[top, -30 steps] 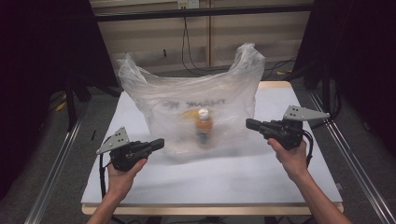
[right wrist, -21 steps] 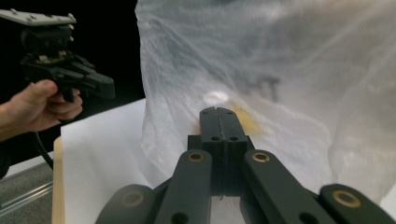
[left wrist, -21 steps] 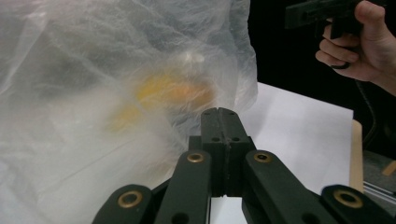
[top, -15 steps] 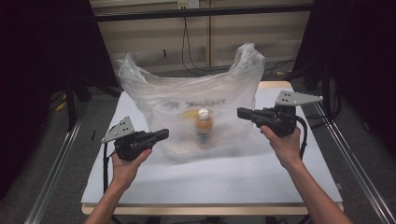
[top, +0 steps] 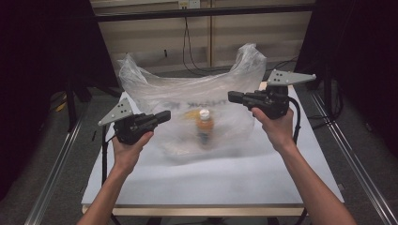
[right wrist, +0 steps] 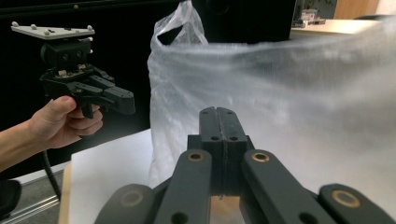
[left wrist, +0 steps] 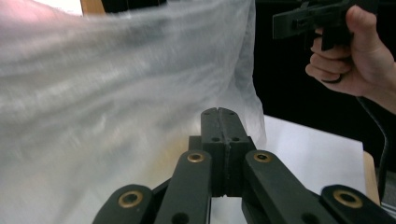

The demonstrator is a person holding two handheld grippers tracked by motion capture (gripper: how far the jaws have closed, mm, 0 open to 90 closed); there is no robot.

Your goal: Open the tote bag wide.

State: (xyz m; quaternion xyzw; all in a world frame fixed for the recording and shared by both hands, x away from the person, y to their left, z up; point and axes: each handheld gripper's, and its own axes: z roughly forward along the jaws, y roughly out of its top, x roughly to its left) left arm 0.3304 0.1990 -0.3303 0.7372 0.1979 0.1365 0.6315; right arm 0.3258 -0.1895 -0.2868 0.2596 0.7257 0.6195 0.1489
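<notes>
A clear plastic bag [top: 187, 108] stands open on the white table [top: 225, 180], toward the far half of it, with its two handle loops rising at the far left and far right. Faint reversed lettering shows through its near wall. Inside the bag, roughly in the middle, a small bottle [top: 204, 125] with a white cap and amber contents stands upright.

The left gripper [top: 162, 116] is held above the table at the bag's left side, its black jaws pointing right toward the plastic — pressed together with nothing between them, as the left gripper view shows. In that view the jaw tips sit just in front of the blurred, crinkled bag wall [left wrist: 116, 93]; whether they touch it cannot be told. The left hand [top: 127, 149] grips the body from below, and the grey three-cornered plate rides on top.

The right gripper [top: 233, 97] is held at the bag's right side, near the right handle loop, jaws pointing left. They too are closed on nothing, meeting flush in the right gripper view, with the bag's wall [right wrist: 289, 102] just beyond them. The right hand [top: 274, 126] holds the gripper from below — its cable trails down past the wrist.

Each gripper view also catches the other gripper farther off, at the opposite edge of the bag: the right one [left wrist: 280, 25] high in the left gripper view, the left one [right wrist: 126, 103] beside the handle loop in the right gripper view.
</notes>
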